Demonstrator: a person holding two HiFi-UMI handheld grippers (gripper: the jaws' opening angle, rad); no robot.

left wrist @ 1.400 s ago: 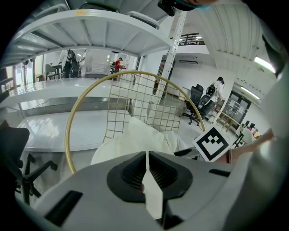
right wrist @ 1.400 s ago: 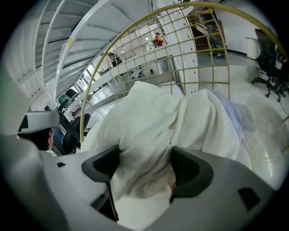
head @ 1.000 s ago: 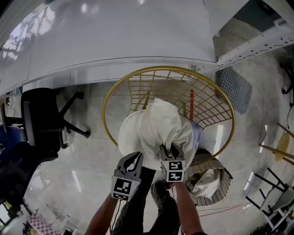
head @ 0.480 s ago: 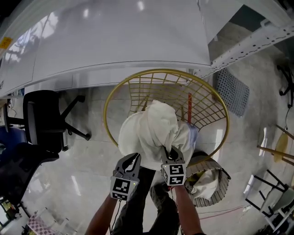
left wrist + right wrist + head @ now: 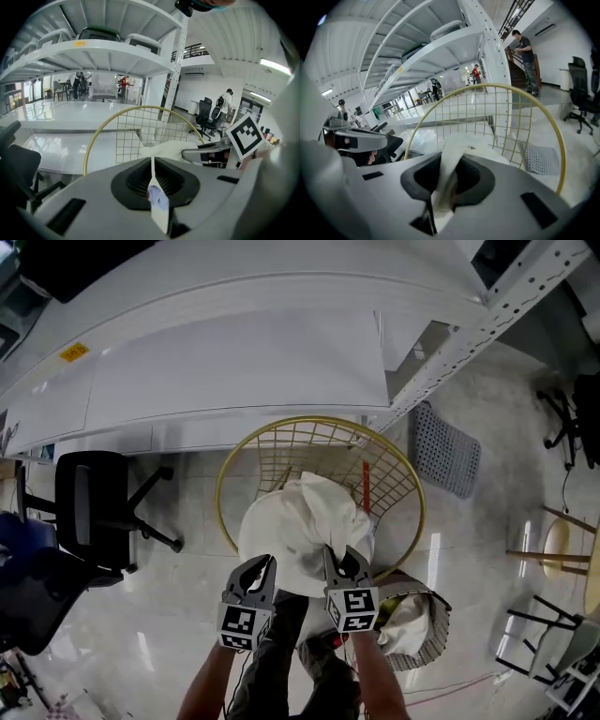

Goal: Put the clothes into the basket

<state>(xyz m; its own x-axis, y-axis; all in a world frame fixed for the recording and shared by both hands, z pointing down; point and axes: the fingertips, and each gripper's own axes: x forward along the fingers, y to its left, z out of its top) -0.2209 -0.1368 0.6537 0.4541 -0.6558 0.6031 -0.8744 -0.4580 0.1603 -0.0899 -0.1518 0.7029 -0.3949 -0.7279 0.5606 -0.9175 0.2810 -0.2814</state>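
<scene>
A white garment [image 5: 298, 529] hangs bunched over the near rim of a round gold wire basket [image 5: 225, 493] on the floor. My left gripper [image 5: 262, 565] is shut on a thin fold of its edge, which carries a small label. In the left gripper view that fold [image 5: 158, 206] runs between the closed jaws of the left gripper [image 5: 152, 164], with the basket [image 5: 101, 129] behind. My right gripper [image 5: 344, 561] is shut on a thicker bunch of the same cloth. The right gripper view shows this bunch [image 5: 446, 180] squeezed in the right gripper [image 5: 449, 168], with the basket rim [image 5: 553, 126] beyond.
A grey woven basket [image 5: 427, 624] with white cloth in it stands by my right arm. A black office chair [image 5: 94, 507] is to the left. A long white counter [image 5: 234, 381] and a rack post [image 5: 469, 334] lie behind the gold basket. A perforated grey mat [image 5: 445, 451] lies to the right.
Both grippers have risen with the garment, which now hangs more gathered above the basket's near rim. The head view has tipped, so the basket sits lower and smaller in it.
</scene>
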